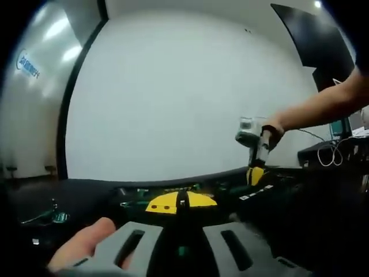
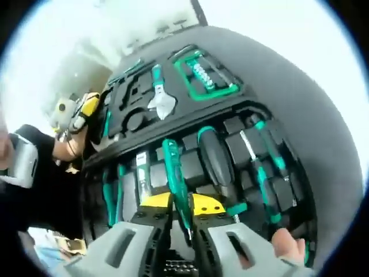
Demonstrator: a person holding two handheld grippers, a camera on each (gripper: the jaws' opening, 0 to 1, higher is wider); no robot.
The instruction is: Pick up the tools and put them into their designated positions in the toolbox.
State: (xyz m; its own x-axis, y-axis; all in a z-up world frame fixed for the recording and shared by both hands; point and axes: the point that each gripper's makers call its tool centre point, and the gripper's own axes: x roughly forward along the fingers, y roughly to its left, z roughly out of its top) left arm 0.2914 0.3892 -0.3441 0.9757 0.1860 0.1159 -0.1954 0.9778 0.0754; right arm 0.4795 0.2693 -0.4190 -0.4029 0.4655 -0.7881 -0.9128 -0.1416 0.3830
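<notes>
Your right tool [image 2: 183,222] is clamped on a green-handled screwdriver [image 2: 174,179] above the open black foam-lined toolbox [image 2: 253,109], where most slots look filled. Whether your left tool [image 1: 182,231] is open, I cannot tell.

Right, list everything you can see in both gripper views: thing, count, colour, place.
toolbox: one, black, open, with foam slots.
green-handled screwdriver: one, green and black, between the right gripper's jaws.
screwdrivers: several, green and black, seated in slots on the right of the tray.
wrench: one, green handle with silver head, in the far half of the toolbox.
bit set: one, green-framed case, far corner.
table: one, dark, under the toolbox.
wall: white, behind the table.
right gripper: grey jaws, yellow body.
left gripper: grey jaws, yellow body; I can't tell if it's open.
</notes>
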